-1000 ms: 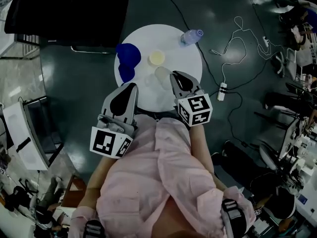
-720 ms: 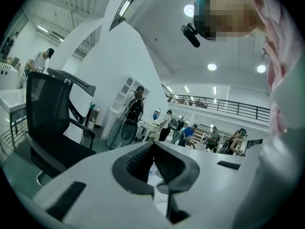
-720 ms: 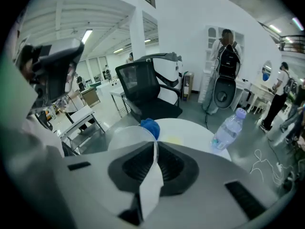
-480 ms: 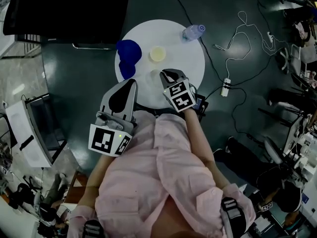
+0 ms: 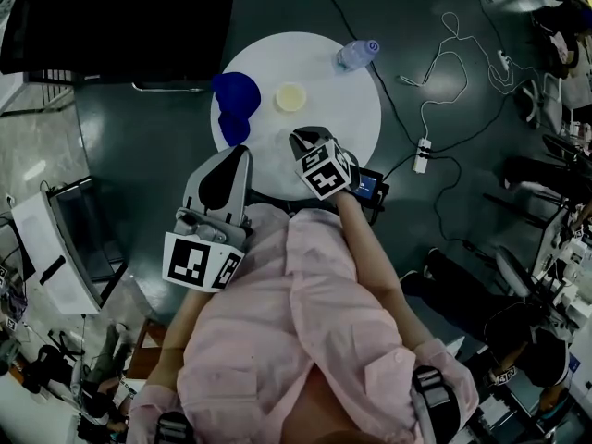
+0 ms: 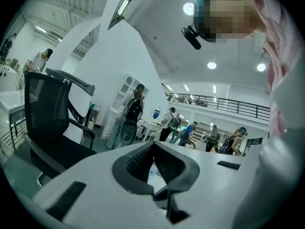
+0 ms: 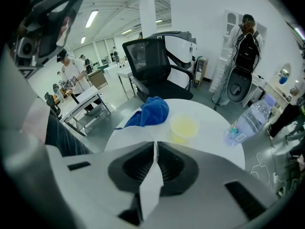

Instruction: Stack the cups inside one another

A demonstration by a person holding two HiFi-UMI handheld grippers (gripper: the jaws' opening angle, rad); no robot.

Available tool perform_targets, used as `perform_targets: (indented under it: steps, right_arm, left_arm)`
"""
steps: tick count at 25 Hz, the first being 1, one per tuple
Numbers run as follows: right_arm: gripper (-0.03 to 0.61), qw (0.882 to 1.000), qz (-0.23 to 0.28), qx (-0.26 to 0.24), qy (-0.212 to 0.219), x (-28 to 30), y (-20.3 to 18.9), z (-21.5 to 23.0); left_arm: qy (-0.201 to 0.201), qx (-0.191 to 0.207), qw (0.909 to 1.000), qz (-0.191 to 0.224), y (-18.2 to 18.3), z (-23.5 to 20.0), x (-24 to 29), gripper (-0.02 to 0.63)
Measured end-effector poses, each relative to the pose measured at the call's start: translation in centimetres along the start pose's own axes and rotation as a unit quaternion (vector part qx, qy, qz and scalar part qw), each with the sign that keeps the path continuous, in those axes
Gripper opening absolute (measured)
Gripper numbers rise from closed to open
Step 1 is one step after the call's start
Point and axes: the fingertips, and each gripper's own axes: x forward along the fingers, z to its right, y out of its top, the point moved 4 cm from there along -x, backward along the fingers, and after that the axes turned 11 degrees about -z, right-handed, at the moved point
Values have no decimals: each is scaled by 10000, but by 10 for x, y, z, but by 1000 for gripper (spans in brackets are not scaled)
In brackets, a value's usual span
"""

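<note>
Two cups: yellow cup (image 5: 290, 96) stands mid-bench (image 5: 319, 91), clear cup (image 7: 150, 185) has its wall pinched by right gripper (image 5: 301, 139) fingers. Blue cloth (image 5: 231, 104) sits beside the yellow cup, bottle (image 5: 356, 54) lies at far edge. Left gripper (image 5: 229, 155) fingers pressed together, empty.

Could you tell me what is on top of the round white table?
A blue cloth, a yellowish cup and a plastic bottle sit on the table. The right gripper pinches a white cup by its wall, hiding the rest.
</note>
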Motion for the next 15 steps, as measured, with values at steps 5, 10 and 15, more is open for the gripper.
perform_targets:
  steps: [5, 10, 15]
  right_arm:
    - [40, 9997, -170, -141, 32, 12, -3, -1]
    - [40, 9988, -377, -322, 46, 27, -7, -2]
    - [40, 9973, -523, -508, 16, 37, -10, -5]
  left_arm:
    - [18, -4, 10000, 9, 0, 2, -2, 18]
    - [73, -18, 10000, 37, -1, 0, -3, 18]
    - [92, -7, 9999, 51, -1, 0, -4, 18]
